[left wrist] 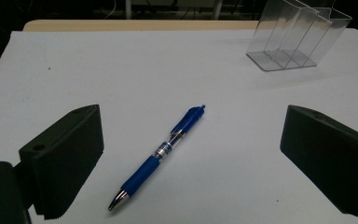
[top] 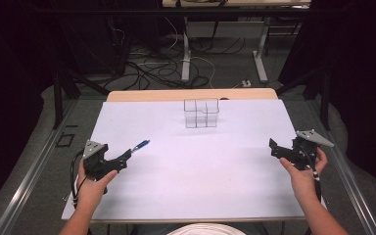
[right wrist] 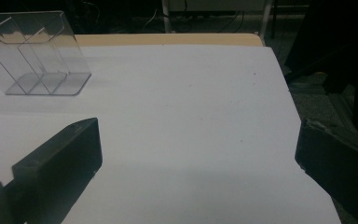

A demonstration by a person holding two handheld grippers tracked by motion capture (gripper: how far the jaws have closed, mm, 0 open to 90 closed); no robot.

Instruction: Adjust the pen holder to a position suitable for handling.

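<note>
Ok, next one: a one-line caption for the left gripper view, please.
Left gripper, jaws open, lined up on a blue pen lying on the white table, clear compartment holder beyond.

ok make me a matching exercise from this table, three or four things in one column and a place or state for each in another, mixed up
Things:
1. blue retractable pen
2. clear plastic compartment holder
3. left gripper
4. right gripper

Places or states:
A. upright at the far middle of the white board, nothing inside
B. jaws open over bare white board at the right edge
C. lying flat on the board, metal tip towards the person
D. jaws open either side of the pen, not touching it

Pairs: 1-C, 2-A, 3-D, 4-B
</note>
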